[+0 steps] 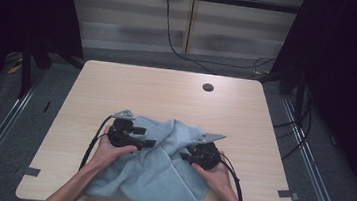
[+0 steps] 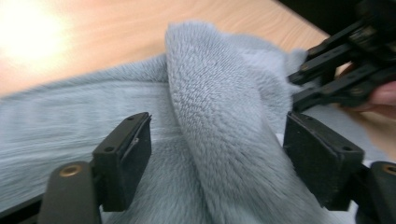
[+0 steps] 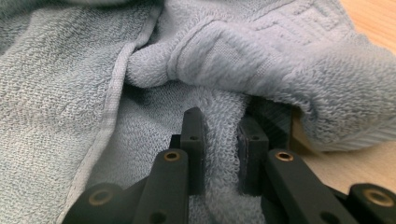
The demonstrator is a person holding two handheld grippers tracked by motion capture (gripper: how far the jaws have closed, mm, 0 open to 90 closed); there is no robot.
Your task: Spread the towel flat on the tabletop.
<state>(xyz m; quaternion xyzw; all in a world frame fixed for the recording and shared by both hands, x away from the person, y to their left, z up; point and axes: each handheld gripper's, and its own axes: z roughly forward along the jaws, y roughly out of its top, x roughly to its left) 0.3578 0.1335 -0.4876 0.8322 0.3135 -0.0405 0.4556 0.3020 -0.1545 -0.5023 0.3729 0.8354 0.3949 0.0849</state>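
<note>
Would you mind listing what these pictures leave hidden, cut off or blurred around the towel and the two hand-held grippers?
- High view: the fingertips of the left hand-held gripper and right hand-held gripper are too small to tell open from shut.
- High view: the bottom edge cuts off the person's forearms.
- Left gripper view: the towel is blurred at the left, and its folds cover the table beneath.
- Right gripper view: a towel fold overhangs the right fingertip.

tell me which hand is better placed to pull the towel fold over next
Right, probably: its tongs pinch a ridge of the light blue towel, while the left tongs stand open astride a fold, gripping nothing.
</note>
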